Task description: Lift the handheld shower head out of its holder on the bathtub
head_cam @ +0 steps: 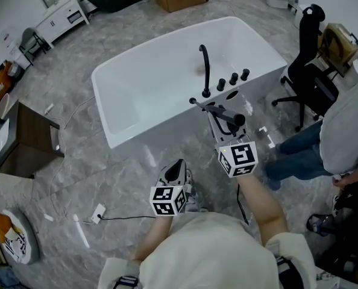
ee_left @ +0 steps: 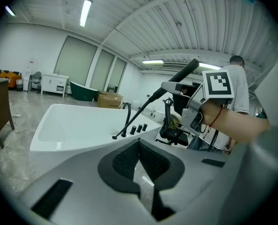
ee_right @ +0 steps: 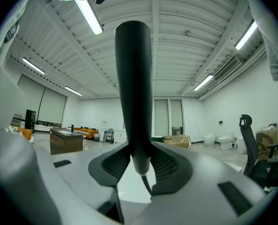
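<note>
White bathtub (head_cam: 137,83): on the floor, ahead of and below both claws.
Handheld shower head (ee_right: 134,78): black, clenched between the pads of the right claw (ee_right: 140,159) at the lower handle. Thick end stands out past the tips, up off the tub deck.
Hose (ee_left: 136,114): thin, runs from below the right claw down to the deck beside the spout (head_cam: 204,65).
Left claw (ee_left: 139,159): closed tip to tip, nothing between, short of the tub, beside and lower than the right claw.
Knobs (head_cam: 233,78): three, black, on the deck beyond the right claw.
</note>
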`<state>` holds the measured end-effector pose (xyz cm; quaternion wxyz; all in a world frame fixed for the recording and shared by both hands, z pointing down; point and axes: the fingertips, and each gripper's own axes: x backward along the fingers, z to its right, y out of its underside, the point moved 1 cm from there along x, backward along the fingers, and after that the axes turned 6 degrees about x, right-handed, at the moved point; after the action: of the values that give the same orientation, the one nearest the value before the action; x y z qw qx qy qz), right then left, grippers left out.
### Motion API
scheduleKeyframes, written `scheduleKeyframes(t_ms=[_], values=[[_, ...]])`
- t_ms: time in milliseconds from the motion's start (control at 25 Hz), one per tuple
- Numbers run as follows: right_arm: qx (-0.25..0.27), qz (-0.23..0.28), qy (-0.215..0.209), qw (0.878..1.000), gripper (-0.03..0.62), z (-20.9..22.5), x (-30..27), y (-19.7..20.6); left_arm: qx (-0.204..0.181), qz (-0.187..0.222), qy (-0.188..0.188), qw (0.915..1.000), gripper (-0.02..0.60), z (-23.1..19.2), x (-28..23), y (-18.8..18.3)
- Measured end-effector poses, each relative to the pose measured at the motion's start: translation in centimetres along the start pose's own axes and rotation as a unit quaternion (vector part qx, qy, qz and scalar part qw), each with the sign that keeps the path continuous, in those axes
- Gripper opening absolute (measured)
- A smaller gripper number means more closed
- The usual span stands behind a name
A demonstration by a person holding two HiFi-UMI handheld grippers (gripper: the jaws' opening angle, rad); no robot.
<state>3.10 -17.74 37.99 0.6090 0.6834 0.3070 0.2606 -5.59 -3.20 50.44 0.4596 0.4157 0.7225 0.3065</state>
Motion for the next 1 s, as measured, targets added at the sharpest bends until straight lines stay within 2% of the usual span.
scheduleKeyframes(t_ms=[560, 1000], values=[[-0.006, 0.077, 0.036, 0.996, 0.143, -1.3, 11.4, -6.7, -0.016, 0.022, -0.005, 0.9996, 0.021, 1.5, 5.2, 1.3], [0.002, 0.098, 0.036, 0.994, 0.144, -3.1, 18.7, -9.3, -0.034, 0.027, 0.009, 0.9990, 0.020, 3.9, 7.8, 2.5]])
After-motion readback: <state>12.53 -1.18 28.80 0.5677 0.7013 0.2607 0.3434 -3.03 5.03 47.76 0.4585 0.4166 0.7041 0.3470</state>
